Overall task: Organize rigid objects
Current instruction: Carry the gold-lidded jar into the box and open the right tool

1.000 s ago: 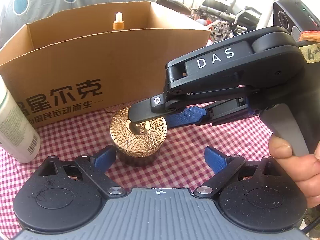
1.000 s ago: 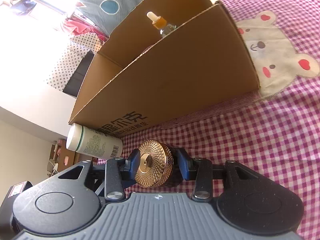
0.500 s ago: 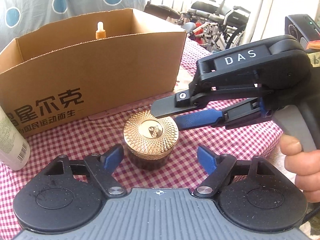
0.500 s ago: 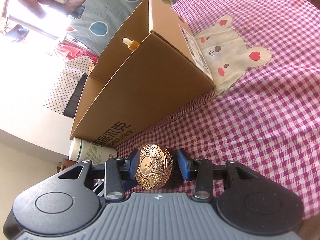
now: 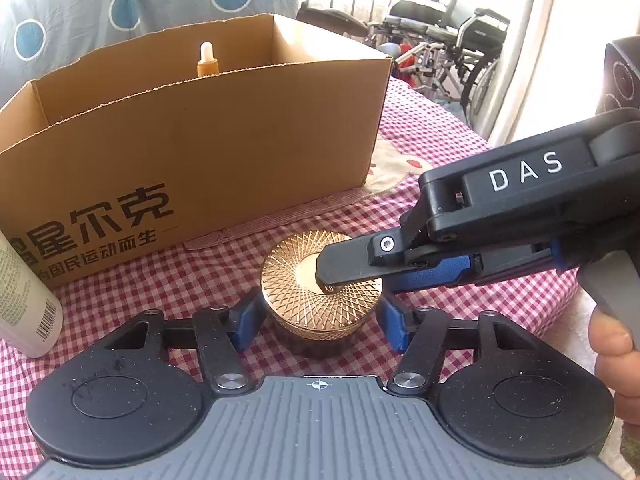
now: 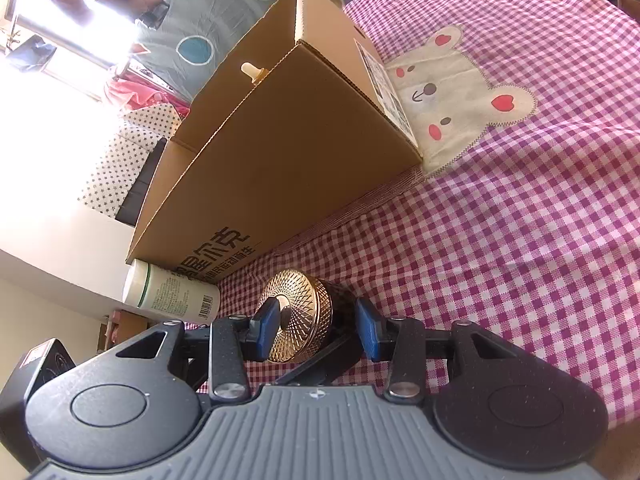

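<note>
A dark jar with a gold patterned lid [image 5: 320, 288] stands on the checked cloth in front of the cardboard box [image 5: 192, 152]. My left gripper [image 5: 320, 320] has its blue pads at the jar's two sides, very close; contact is unclear. My right gripper [image 6: 316, 330] reaches in from the right, turned on its side. One of its fingers lies over the lid's top, the other sits lower beside the jar. In the right wrist view the jar [image 6: 296, 316] sits between the pads with gaps showing. A dropper bottle [image 5: 206, 60] stands inside the box.
A white bottle with a barcode [image 5: 24, 304] stands left of the jar, against the box front; it also shows in the right wrist view [image 6: 172, 296]. A bear patch [image 6: 452, 108] on the cloth lies right of the box. Wheelchairs stand beyond the table.
My left gripper has narrowed from wide open to close around the jar. My right gripper's pads have spread a little apart from the jar. The jar rests on the cloth.
</note>
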### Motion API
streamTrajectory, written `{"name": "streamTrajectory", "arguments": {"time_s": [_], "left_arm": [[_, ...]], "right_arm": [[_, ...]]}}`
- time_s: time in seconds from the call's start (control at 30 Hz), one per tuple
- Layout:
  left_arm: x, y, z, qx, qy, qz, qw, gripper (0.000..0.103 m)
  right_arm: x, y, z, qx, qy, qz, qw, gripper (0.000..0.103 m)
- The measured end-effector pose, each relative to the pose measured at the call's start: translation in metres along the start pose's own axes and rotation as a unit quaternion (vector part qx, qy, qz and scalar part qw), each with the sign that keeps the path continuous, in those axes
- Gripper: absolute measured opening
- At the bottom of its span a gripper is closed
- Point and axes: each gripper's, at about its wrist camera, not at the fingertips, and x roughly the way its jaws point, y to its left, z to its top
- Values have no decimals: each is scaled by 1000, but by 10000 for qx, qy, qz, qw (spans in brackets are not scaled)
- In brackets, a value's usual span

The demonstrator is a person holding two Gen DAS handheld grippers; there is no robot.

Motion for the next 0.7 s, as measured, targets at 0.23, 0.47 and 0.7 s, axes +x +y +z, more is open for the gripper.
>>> {"name": "streamTrajectory", "arguments": {"time_s": [0.23,0.47,0.7], "left_arm": [[-5,-2,-4,34,-83,0,10000,56],[-18,-1,-1,-36,-228,-2,9997,56],[-56,1,23,34,-715,190,9973,56]], "right_arm": [[4,8,-2,-119,-78,-68,9999,44],[-1,22,-3,-266,-215,-68,9994,44],[-24,59,11,-749,-537,148,9956,44]]}}
